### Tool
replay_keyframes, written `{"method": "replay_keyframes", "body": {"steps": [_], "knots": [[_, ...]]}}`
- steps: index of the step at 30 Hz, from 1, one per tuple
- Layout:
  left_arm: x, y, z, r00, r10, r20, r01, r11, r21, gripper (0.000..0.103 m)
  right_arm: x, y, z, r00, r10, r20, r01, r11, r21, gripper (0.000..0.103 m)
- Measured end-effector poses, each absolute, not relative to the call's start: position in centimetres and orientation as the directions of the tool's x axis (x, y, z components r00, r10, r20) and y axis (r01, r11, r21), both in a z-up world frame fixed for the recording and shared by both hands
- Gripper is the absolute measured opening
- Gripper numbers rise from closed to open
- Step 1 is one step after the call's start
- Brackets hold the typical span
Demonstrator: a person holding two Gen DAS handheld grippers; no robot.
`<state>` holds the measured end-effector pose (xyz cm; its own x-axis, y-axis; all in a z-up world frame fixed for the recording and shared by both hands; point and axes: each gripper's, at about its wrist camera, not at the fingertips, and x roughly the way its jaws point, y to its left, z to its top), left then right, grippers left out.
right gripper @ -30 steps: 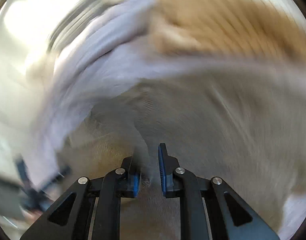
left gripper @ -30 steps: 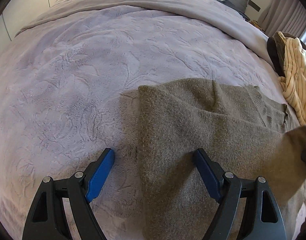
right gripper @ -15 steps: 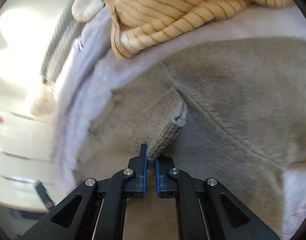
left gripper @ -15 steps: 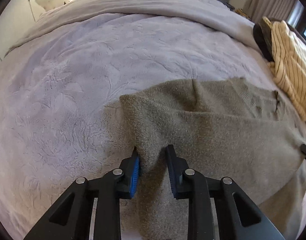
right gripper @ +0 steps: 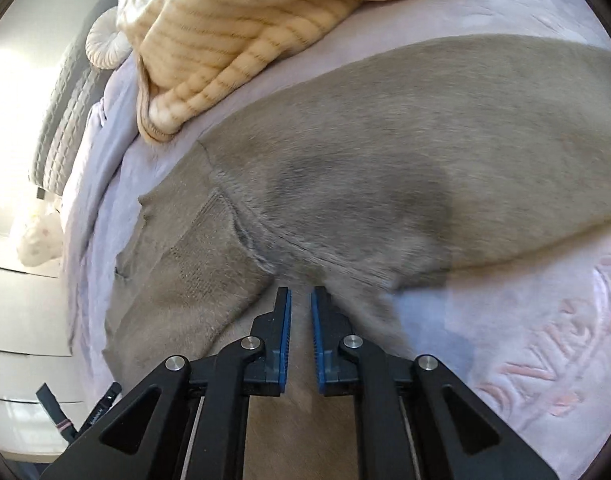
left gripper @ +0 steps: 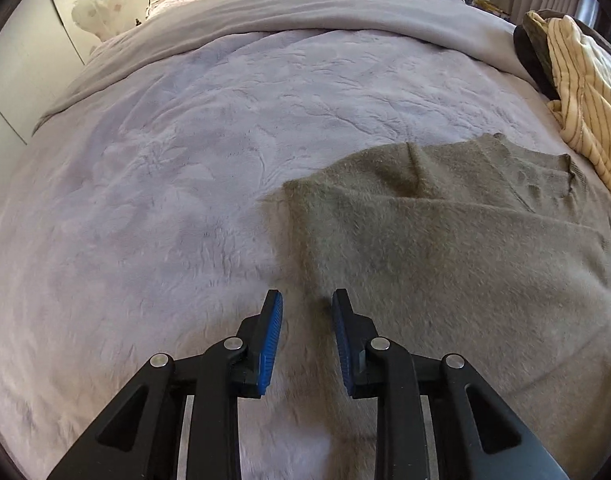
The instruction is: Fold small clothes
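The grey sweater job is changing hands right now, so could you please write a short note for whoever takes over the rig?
Left gripper: partly open, straddling the grey sweater's left edge, gripping nothing firmly.
Right gripper: nearly closed, a narrow gap showing; sweater fabric lies between the pads, whether pinched I cannot tell.
Sweater lies on the lilac blanket, one part already folded across the body. The striped cream garment sits unfolded beyond it.
Left: finish folding the sweater, then probably the striped one.
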<state>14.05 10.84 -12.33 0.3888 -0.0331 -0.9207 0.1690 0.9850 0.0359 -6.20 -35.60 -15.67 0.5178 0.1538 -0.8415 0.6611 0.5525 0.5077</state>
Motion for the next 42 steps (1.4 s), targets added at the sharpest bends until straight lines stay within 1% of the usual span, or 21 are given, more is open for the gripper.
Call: {"method": "replay_keyframes", "body": {"steps": [1,3,4,6,8,10,12,13,16,20,21,22,23,24,25,30,34,38,42], "knots": [[13.6,10.5,-12.0,0.382,-0.037,-0.923,0.177,0.984,0.033,0.028,-6.7,-35.8,-15.6,0.52,0.161,-0.839,0.66,0.548,0.514,0.013],[12.8,9.6,-11.7,0.38,-0.046,-0.924,0.198,0.98,0.032,0.028,-7.8,-36.2,-15.6,0.53,0.183,-0.828,0.653,0.535,0.536,0.021],[12.3,8.9,-11.5,0.378,-0.053,-0.924,0.21,0.977,0.03,0.028,-8.4,-36.4,-15.6,0.535,0.193,-0.823,0.65,0.528,0.547,0.023],[11.3,7.1,-11.4,0.359,-0.08,-0.93,0.239,0.971,0.009,0.028,-9.0,-36.7,-15.7,0.548,0.21,-0.81,0.643,0.512,0.569,0.032],[10.6,4.8,-11.5,0.323,-0.114,-0.939,0.275,0.961,-0.022,0.028,-9.4,-36.8,-15.6,0.56,0.217,-0.8,0.639,0.5,0.584,0.035],[9.9,2.7,-11.7,0.291,-0.138,-0.947,0.312,0.949,-0.043,0.028,-10.1,-37.1,-15.3,0.569,0.212,-0.794,0.643,0.487,0.591,0.041],[8.8,-0.1,-11.8,0.264,-0.158,-0.951,0.355,0.933,-0.057,0.028,-11.5,-38.2,-15.0,0.576,0.183,-0.797,0.663,0.466,0.586,0.057],[8.4,-1.2,-11.9,0.259,-0.167,-0.951,0.37,0.927,-0.062,0.028,-12.2,-38.8,-14.8,0.582,0.166,-0.796,0.672,0.453,0.586,0.059],[7.0,-4.8,-11.9,0.23,-0.199,-0.952,0.419,0.904,-0.088,0.028,-15.1,-41.5,-14.6,0.605,0.108,-0.789,0.704,0.391,0.593,0.059],[5.5,-8.6,-12.0,0.215,-0.205,-0.955,0.462,0.883,-0.086,0.028,-18.4,-45.0,-14.9,0.609,0.046,-0.792,0.748,0.302,0.592,0.06],[5.3,-9.3,-12.0,0.209,-0.203,-0.957,0.471,0.878,-0.084,0.039,-19.2,-45.8,-14.9,0.609,0.029,-0.792,0.755,0.283,0.591,0.06],[5.2,-9.7,-12.1,0.205,-0.203,-0.958,0.475,0.876,-0.083,0.058,-20.0,-46.7,-14.9,0.611,0.009,-0.791,0.762,0.262,0.592,0.06],[5.0,-10.2,-12.0,0.211,-0.2,-0.957,0.476,0.876,-0.078,0.096,-20.7,-47.5,-15.0,0.613,-0.006,-0.79,0.766,0.248,0.592,0.06],[4.9,-10.5,-11.8,0.234,-0.201,-0.951,0.472,0.879,-0.069,0.101,-21.2,-48.1,-15.0,0.613,-0.019,-0.79,0.771,0.233,0.592,0.06],[4.6,-11.0,-11.4,0.259,-0.207,-0.943,0.482,0.874,-0.059,0.101,-21.8,-48.9,-15.1,0.612,-0.036,-0.79,0.778,0.208,0.593,0.06],[4.2,-12.8,-11.7,0.23,-0.196,-0.953,0.51,0.858,-0.053,0.101,-23.5,-51.2,-15.7,0.627,-0.091,-0.773,0.778,0.118,0.617,0.06],[4.0,-14.0,-11.9,0.236,-0.17,-0.957,0.521,0.853,-0.023,0.101,-24.4,-52.7,-16.3,0.64,-0.119,-0.759,0.768,0.065,0.637,0.06],[3.8,-14.6,-12.3,0.233,-0.152,-0.96,0.516,0.856,-0.01,0.101,-25.3,-54.3,-17.1,0.671,-0.144,-0.727,0.733,-0.013,0.68,0.06],[4.3,-14.8,-12.7,0.219,-0.151,-0.964,0.486,0.874,-0.026,0.101,-26.0,-55.5,-17.7,0.704,-0.176,-0.688,0.686,-0.084,0.723,0.06]]}}
